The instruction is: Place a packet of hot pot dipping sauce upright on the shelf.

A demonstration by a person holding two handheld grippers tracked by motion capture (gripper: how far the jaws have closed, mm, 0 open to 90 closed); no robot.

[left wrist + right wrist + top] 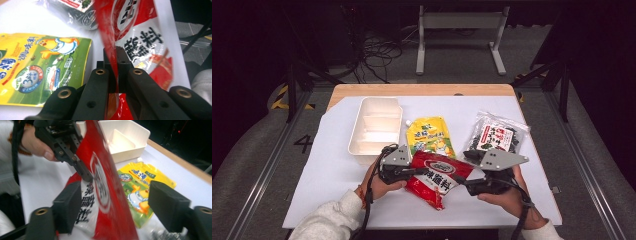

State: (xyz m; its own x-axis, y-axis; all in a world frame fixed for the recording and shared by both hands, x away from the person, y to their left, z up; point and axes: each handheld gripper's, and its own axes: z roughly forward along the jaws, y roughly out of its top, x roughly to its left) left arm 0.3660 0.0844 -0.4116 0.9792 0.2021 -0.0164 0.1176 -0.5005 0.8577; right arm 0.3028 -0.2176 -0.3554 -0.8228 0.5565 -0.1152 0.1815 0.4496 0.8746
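Near the front edge of the bench [327,185], between the person's two hands, a red sauce packet [438,177] is held up off the white sheet. On its left, the left tongs [116,66] are clamped tight on the packet's edge, the red film pinched flat between the two black jaws. On its right, the right tongs [113,205] stand apart; the packet passes between their pads, lying close against one pad and clear of the other. Just beyond the packet lies a yellow pouch [430,136] with a white spout at its far end, flat on the bench. Left of the pouch, and touching or nearly touching it, sits a white tray [357,127] split into compartments. To the far right lies a clear bag [496,133] of dark dried food with a red and white label, just beyond the right tongs.
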